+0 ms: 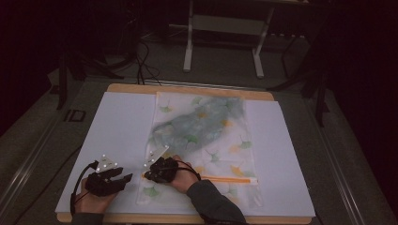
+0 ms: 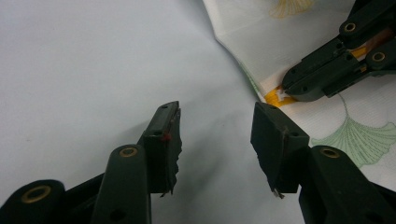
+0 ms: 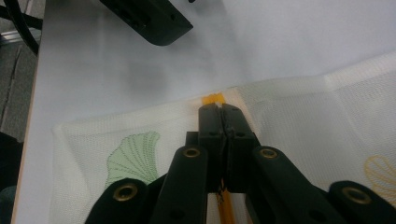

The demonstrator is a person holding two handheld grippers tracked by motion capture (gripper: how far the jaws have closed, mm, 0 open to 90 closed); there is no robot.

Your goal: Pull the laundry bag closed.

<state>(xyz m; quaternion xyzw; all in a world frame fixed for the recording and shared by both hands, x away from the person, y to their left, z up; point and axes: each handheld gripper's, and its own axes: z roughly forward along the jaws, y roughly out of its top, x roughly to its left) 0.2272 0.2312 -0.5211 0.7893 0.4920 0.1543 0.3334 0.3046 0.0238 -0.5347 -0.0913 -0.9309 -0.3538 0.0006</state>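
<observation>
Starting at the left of the high view, the left gripper [image 1: 123, 178] rests on the white sheet [image 1: 117, 126] just beside the bag's near-left corner, its jaws spread with nothing between them; the left gripper view shows bare paper in the gap. Next to it, the right gripper [image 1: 145, 175] has its jaws pressed together at the left end of the orange zipper [image 1: 230, 179], and they seem to pinch the zipper's white pull [image 2: 281, 94], though that piece is small and partly hidden by the jaws. The mesh bag [image 1: 206, 140], printed with green and yellow ginkgo leaves, lies flat across the middle of the sheet, with a greyish garment [image 1: 202, 123] showing through its far half.

Judged from this, the garment is already inside and the pull is caught at one end of the track. What is left is running it along the zipper towards the right, likely with the left gripper pinning the corner.
</observation>
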